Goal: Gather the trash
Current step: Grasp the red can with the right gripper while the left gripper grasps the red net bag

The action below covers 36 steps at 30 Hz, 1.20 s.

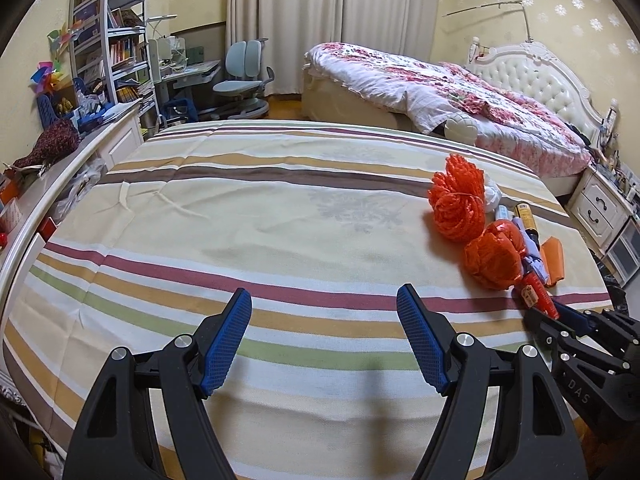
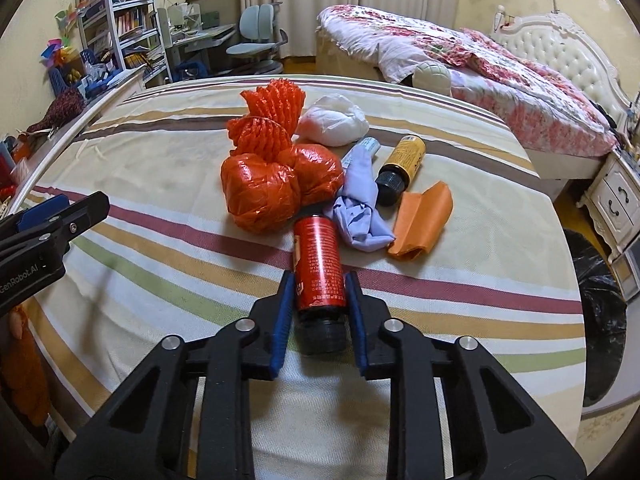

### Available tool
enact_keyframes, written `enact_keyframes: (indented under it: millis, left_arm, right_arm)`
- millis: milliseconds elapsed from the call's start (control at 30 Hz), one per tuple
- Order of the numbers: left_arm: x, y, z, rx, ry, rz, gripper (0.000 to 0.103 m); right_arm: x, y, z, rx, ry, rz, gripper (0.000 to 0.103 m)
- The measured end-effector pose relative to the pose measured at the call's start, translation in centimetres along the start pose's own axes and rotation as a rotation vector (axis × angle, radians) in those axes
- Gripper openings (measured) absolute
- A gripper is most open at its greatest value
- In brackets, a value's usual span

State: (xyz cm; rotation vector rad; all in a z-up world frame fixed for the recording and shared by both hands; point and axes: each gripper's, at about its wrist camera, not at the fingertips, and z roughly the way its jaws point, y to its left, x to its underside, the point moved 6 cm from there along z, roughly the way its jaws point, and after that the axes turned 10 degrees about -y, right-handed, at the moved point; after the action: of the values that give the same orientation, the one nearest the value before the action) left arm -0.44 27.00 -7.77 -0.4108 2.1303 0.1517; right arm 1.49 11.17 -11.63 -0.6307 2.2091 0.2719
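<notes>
At lower centre the right gripper [image 2: 319,294] clasps a red bottle [image 2: 318,266] lying on the striped table [image 2: 160,280]. Orange bags [image 2: 260,196] and a yellow bottle [image 2: 402,168] lie beyond, mid-frame.

Glossy red labelled bottle [image 2: 319,264], ribbed black plastic cap. Crinkled shiny orange plastic bags [image 2: 260,192]. Matt woven striped cloth [image 2: 160,280]. Textured blue rubber finger pads [image 1: 228,340].

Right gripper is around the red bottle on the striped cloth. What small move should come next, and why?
Probably lift it. The right gripper has both pads against the red bottle, which lies on the striped cloth among the other trash. The black bin bag sits to the right; the left gripper is open and idle.
</notes>
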Motion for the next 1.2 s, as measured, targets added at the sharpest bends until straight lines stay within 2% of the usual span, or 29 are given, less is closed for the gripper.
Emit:
enact_keyframes:
  millis: [200,500,733,967,1200]
  left_arm:
    - [0.1,-1.7,-0.3,0.032,-0.001,0.023,0.073]
    - [0.6,-5.3,-0.5,0.086,0.001,0.072,0.073]
    - [0.5,-8.4,-0.1,0.126,0.002,0.105,0.073]
    - [-0.1,-11.1,1.2,0.149,0.005,0.136,0.073]
    - [-0.4,-12.0,2.7,0.154,0.026,0.147,0.072]
  right_arm:
    - [0.5,-0.8,-1.3,0.013,-0.017,0.004,0.024]
    - [1.5,-5.3,-3.4,0.077,-0.047,0.09,0.024]
    - [1.9,-9.4,-2.6,0.131,-0.042,0.158,0.024]
    - [1.5,-11.1,-1.5,0.134,-0.035,0.19,0.024]
    - [0.7,-12.1,-0.6,0.132,-0.033,0.2,0.024]
